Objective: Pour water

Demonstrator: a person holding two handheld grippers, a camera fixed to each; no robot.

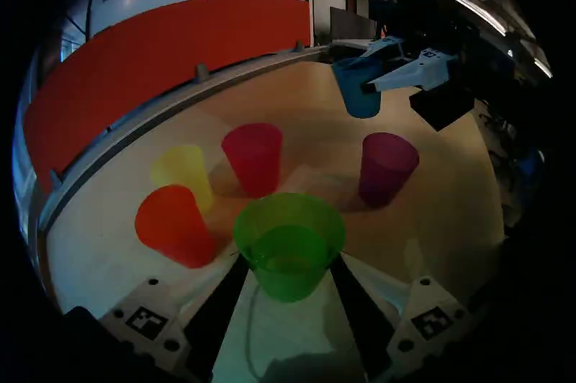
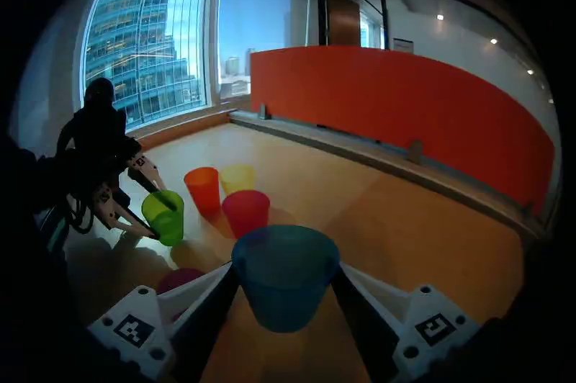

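My left gripper (image 1: 289, 268) is shut on a green cup (image 1: 289, 242), held upright above the wooden table (image 1: 302, 102). In the right gripper view the same green cup (image 2: 165, 217) hangs at the left in that gripper (image 2: 155, 219). My right gripper (image 2: 285, 289) is shut on a blue cup (image 2: 285, 282), lifted over the table (image 2: 403, 224). The left gripper view shows that blue cup (image 1: 356, 86) at the upper right, tipped a little, in the right gripper (image 1: 367, 84). Whether either cup holds water cannot be told.
On the table stand a red cup (image 1: 253, 156), a yellow cup (image 1: 183, 173), an orange cup (image 1: 174, 224) and a purple cup (image 1: 386, 165). An orange partition (image 1: 165, 59) runs along the table's far edge. Large windows (image 2: 144, 44) sit beyond the left gripper.
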